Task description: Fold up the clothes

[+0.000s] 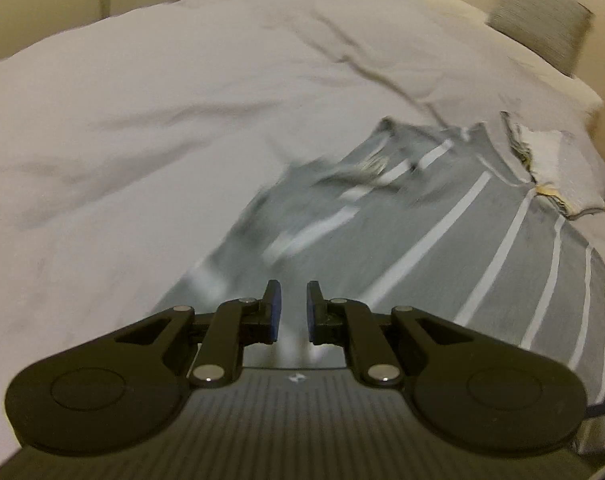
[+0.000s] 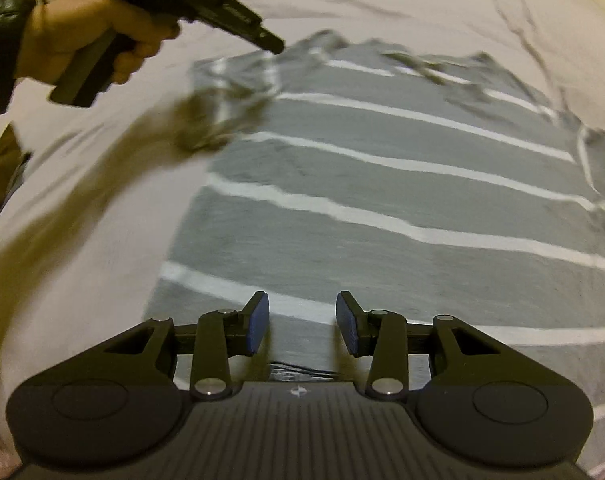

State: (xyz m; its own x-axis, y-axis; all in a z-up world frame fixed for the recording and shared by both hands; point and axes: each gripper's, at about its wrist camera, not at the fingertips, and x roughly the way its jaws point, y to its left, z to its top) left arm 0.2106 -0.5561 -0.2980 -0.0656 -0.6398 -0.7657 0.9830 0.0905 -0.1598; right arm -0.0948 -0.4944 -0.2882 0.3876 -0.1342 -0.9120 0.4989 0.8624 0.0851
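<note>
- Left wrist view: motion blur smears the near sleeve of the grey striped shirt (image 1: 442, 240), so its folds are hard to make out; the shirt lies spread on the white bedsheet (image 1: 142, 140).
- Left gripper (image 1: 293, 312) hangs over the shirt's edge, jaws parted with nothing between the blue pads (image 1: 276, 312).
- A pale folded cloth (image 1: 558, 160) lies at the shirt's far right; its right side is cut off by the lens rim.
- A grey striped cushion (image 1: 542, 28) stands at the bed's far corner.
- Right wrist view: right gripper (image 2: 302, 320) sits over the shirt's lower part, jaws released and empty.
- A hand (image 2: 82, 40) holds the other gripper near the blurred sleeve at top left; its tip state is unclear from here.
- No readable writing; only a small emblem on each gripper body.
</note>
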